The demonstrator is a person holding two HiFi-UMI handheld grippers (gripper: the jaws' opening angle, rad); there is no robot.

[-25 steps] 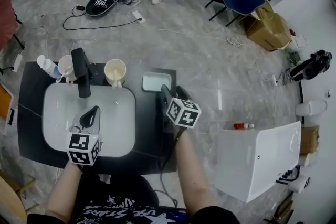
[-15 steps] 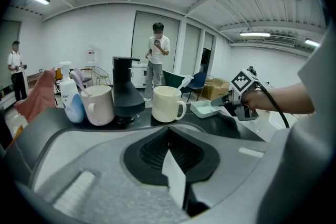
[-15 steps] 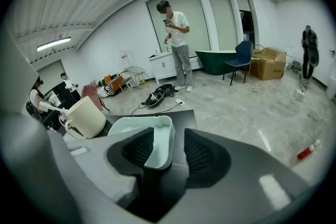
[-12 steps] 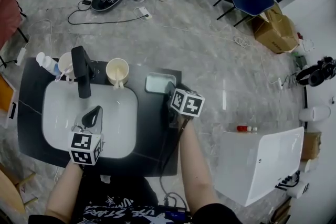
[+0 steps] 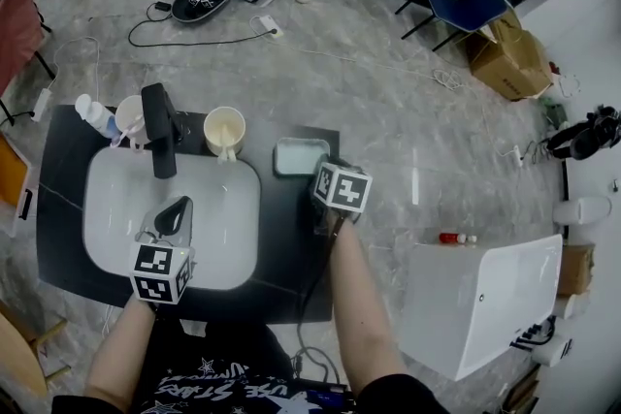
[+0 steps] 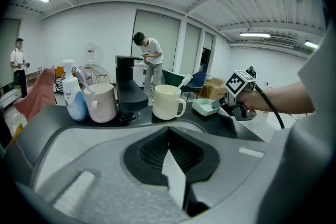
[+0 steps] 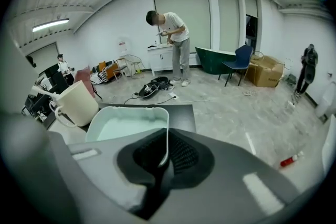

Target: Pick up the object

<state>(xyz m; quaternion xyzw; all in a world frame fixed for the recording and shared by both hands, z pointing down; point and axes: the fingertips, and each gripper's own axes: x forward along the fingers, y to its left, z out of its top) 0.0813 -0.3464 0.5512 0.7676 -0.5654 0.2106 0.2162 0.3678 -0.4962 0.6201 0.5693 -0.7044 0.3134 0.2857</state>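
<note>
Right claw [image 7: 164, 152] is clamped on the thin wall of the pale green dish [image 7: 128, 126], which sits on the tabletop [image 5: 281, 252] beside the basin [image 5: 218, 252]; that upright rim probably offers the only purchase for lifting. Left claw [image 6: 170, 157], pressed together and empty, hangs over the basin.

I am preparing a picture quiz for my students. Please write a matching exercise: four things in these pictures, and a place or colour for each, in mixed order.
1 cream mug
2 mint tray
3 faucet
4 left gripper

A black, at the basin's far edge
B above the basin
C rim between the right gripper's shut jaws
D between faucet and tray

Pairs: 1-D, 2-C, 3-A, 4-B.
</note>
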